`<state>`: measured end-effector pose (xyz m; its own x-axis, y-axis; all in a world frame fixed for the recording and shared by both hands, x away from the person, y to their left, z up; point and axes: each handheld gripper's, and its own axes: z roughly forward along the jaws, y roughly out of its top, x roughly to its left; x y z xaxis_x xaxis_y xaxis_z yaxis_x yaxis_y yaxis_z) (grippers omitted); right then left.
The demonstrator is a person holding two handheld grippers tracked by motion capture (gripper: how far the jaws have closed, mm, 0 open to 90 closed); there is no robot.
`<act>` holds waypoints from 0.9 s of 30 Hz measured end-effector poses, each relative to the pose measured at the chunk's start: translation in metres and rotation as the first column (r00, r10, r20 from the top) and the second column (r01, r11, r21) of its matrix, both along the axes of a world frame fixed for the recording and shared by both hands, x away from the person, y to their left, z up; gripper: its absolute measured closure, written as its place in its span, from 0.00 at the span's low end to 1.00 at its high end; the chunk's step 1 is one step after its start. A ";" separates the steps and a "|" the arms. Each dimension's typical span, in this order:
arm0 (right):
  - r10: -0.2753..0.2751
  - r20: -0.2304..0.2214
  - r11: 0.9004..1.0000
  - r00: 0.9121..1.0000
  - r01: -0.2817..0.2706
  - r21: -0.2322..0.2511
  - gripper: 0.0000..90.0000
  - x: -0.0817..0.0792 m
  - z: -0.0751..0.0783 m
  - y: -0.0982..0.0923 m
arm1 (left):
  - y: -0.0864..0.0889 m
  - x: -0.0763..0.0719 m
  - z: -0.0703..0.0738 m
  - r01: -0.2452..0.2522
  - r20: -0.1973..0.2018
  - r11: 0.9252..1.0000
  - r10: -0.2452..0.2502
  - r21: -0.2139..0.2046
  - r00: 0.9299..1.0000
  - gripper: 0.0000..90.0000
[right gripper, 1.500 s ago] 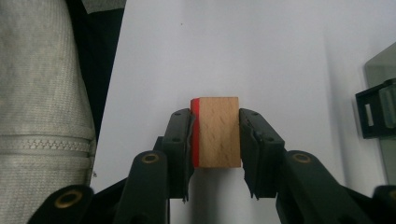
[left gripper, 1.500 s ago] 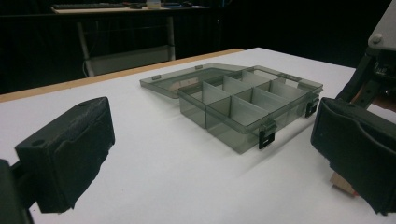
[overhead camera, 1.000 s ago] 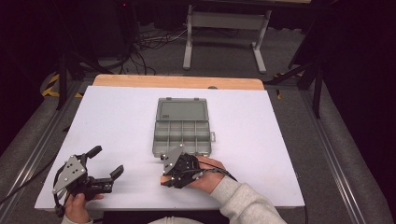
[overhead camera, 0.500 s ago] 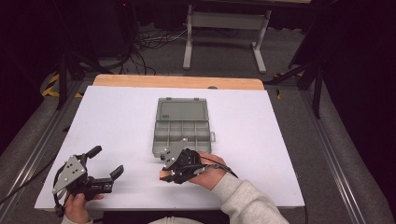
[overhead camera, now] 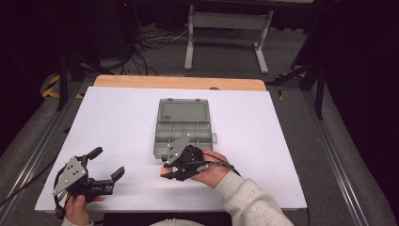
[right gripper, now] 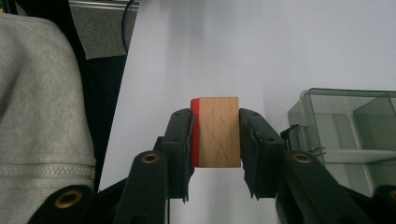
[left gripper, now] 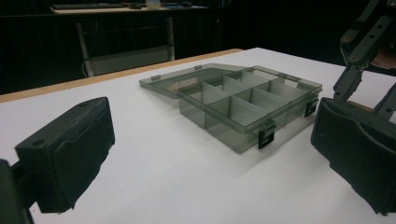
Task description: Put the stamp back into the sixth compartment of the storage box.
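the white surface [overhead camera: 117,122] lies bare to the left of the open compartment box [overhead camera: 184,128], and my left hand-held gripper [overhead camera: 104,168] sits there with its jaws spread wide and open room ahead of it up to the far wooden edge. the box stands mid-surface with its lid laid flat behind it, and my right hand-held gripper [overhead camera: 165,165], clamped on a wooden block [right gripper: 217,131], sits just beside its near left corner, crowding that corner. right of the box the surface is bare too.
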<state>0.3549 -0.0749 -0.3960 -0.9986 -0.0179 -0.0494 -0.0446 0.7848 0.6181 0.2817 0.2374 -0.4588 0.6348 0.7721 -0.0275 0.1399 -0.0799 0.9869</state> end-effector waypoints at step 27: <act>-0.037 0.021 0.999 0.999 0.037 0.014 0.74 0.018 0.013 -0.004 | 0.000 0.000 0.000 -0.001 -0.002 1.000 0.001 -0.001 1.000 0.01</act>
<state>0.3728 -0.0792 -0.3825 -0.9973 0.0196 -0.0701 -0.0288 0.7779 0.6277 0.2819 0.2375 -0.4590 0.6337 0.7730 -0.0296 0.1416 -0.0782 0.9868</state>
